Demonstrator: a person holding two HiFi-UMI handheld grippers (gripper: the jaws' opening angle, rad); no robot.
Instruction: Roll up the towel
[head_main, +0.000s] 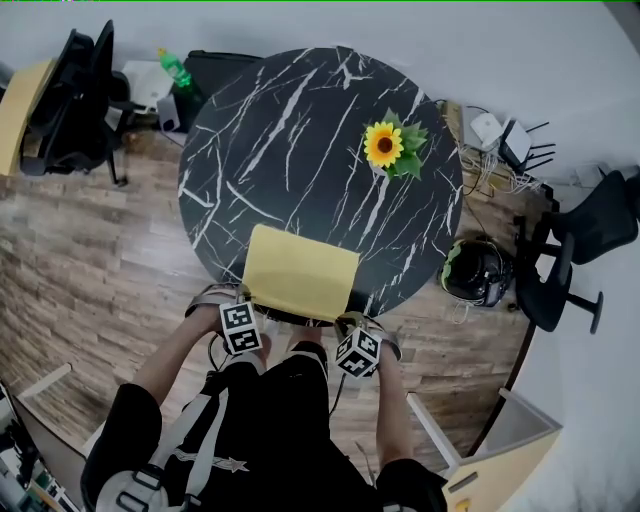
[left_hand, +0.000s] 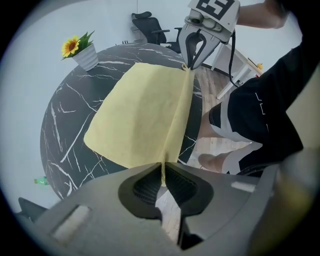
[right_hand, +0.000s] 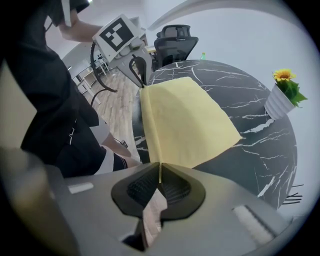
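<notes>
While pointing steeply down at the near rim of the table (head_main: 300, 150), grips the yellow towel (head_main: 300, 272) by its two near corners. Pinches the left corner in the left hand-held gripper (head_main: 246, 300), jaws clamped on the cloth; pinches the right corner likewise in the right hand-held gripper (head_main: 346, 320). Holds that edge stretched straight between the two, the rest spread on the table ahead of the jaws. Forearms bent in close to the body, hands side by side.

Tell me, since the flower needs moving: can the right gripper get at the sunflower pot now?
Probably not yet. The right gripper is shut on the yellow towel at a corner, and the sunflower pot stands far across the table. Nothing stands between them; only the towel ties it up.
</notes>
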